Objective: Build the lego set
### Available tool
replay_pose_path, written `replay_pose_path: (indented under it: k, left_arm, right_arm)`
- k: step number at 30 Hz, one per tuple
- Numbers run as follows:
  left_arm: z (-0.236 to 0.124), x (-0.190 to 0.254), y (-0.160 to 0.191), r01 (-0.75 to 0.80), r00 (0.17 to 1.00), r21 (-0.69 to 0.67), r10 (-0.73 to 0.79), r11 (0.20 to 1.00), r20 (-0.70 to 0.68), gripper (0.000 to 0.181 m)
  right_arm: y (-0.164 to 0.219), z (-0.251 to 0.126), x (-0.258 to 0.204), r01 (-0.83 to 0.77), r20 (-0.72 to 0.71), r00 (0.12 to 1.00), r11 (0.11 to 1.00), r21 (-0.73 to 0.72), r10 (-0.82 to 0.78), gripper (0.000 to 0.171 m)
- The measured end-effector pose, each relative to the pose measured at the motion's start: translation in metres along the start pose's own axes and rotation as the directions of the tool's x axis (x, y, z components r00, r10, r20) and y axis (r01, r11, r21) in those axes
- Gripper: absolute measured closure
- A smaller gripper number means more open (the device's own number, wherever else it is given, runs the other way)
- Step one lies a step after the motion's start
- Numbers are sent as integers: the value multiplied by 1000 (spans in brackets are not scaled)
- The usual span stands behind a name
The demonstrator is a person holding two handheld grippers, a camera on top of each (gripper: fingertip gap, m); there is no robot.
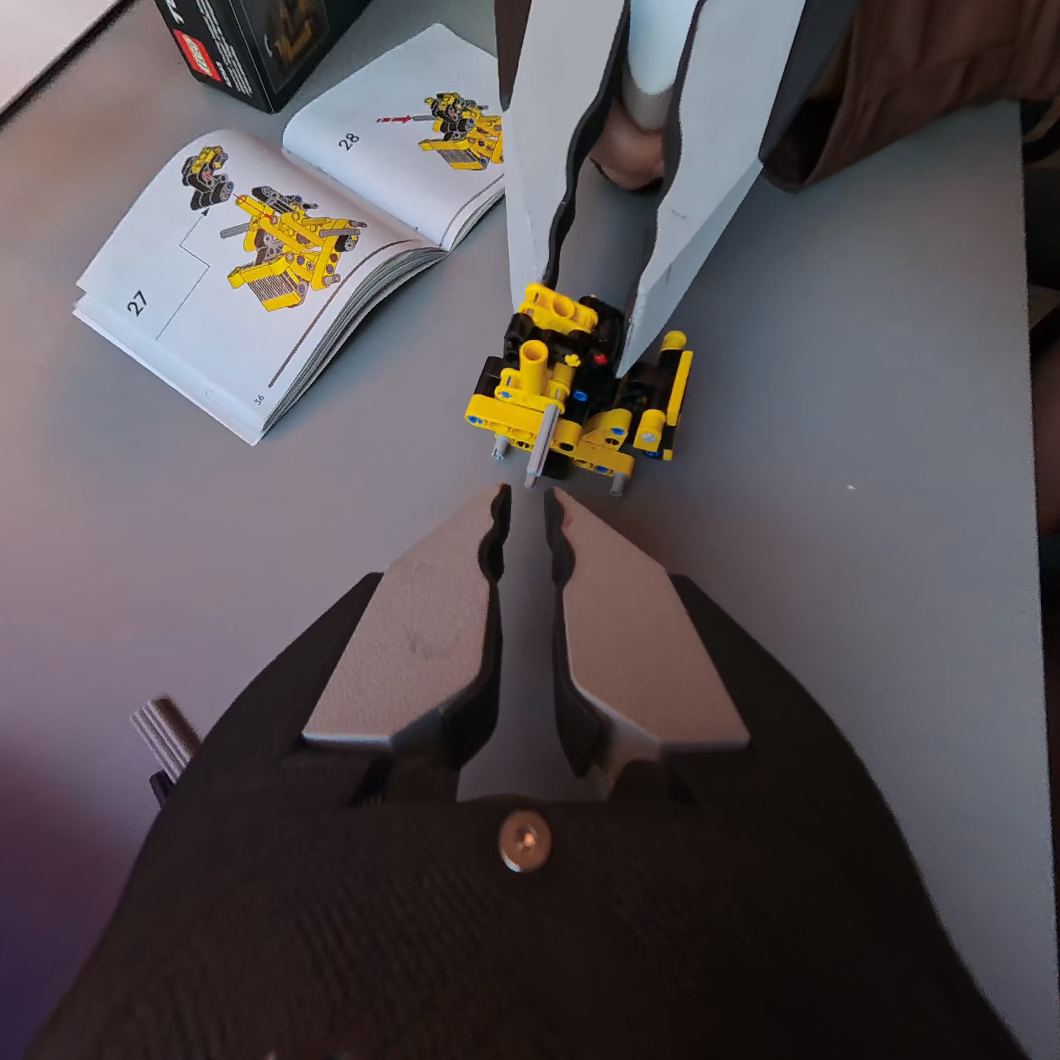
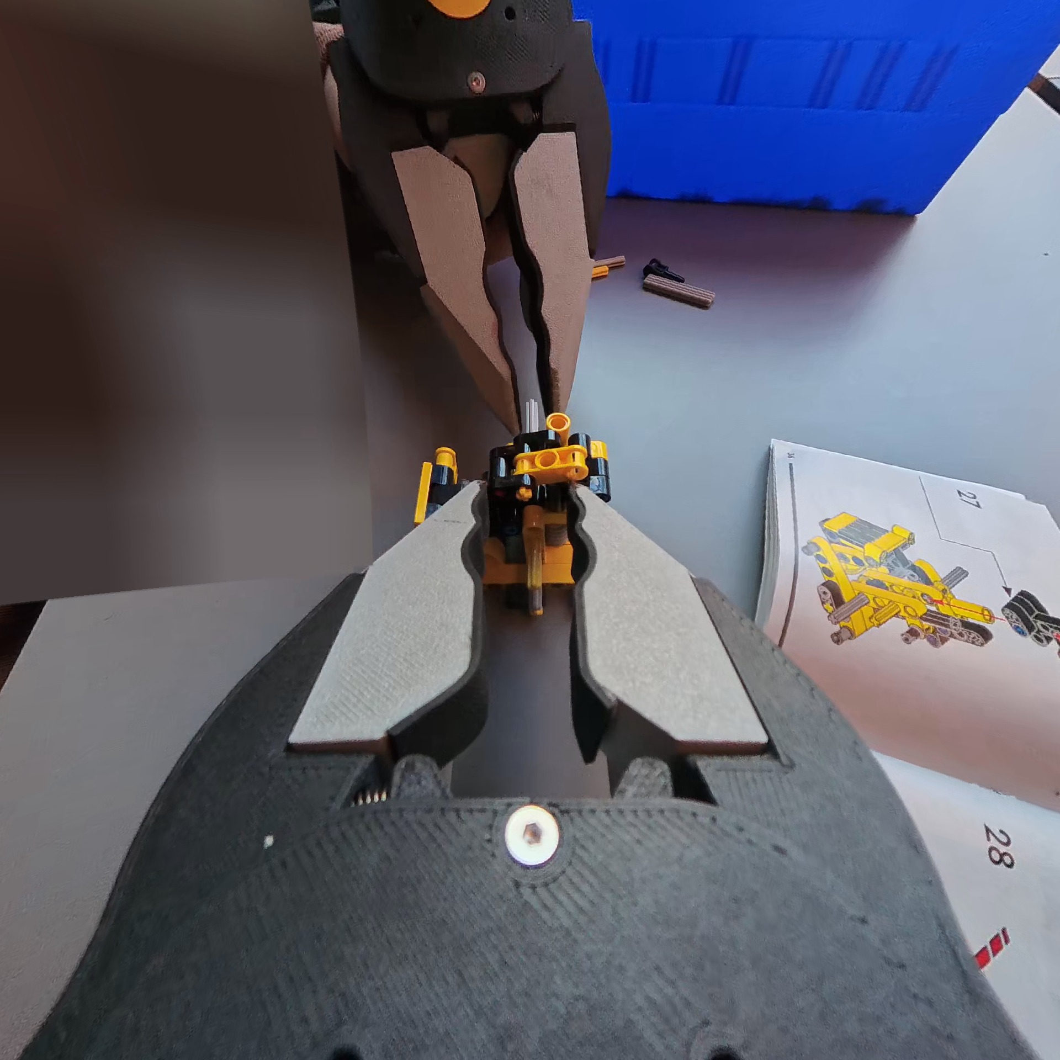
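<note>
A yellow and black lego model stands on the grey table. A grey axle sticks out of it toward my left gripper. My left gripper is slightly open and empty, with the axle tip right at its mouth and not pinched. My right gripper is shut on the model, one finger on each side of its body. In the left wrist view the right gripper reaches in from above. In the right wrist view the left gripper faces me just beyond the model.
An open instruction booklet lies left of the model and shows in the right wrist view. A black lego box is behind it. A blue crate, a brown ridged piece, a black pin. The table edge is at right. My right fingertips sit around 4 centimetres from my left ones.
</note>
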State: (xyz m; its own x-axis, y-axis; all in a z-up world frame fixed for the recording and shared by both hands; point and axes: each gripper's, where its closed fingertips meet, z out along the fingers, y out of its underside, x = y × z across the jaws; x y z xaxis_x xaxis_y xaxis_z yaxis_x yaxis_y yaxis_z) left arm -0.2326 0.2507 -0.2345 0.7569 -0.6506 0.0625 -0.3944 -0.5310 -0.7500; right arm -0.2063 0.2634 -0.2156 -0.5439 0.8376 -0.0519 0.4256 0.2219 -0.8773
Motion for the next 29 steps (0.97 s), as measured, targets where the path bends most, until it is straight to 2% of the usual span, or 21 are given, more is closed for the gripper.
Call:
replay_pose_path:
  k: [8, 14, 17, 29]
  left_arm:
    - [-4, 4, -9, 34, 998, 64, -31, 997, -54, 180]
    - [-4, 7, -12, 45, 996, 80, -39, 996, -77, 175]
    - [-6, 6, -13, 44, 996, 91, -38, 995, -76, 179]
    - [-4, 8, -13, -6, 996, 38, 9, 999, -88, 180]
  right_arm:
    - [-1, 0, -1, -15, 33, 999, 1000, 1, 15, 148]
    - [-1, 1, -1, -12, 42, 999, 1000, 1, 12, 148]
    - [-1, 1, -1, -8, 41, 999, 1000, 1, 8, 148]
    - [-1, 0, -1, -14, 56, 998, 1000, 5, 14, 150]
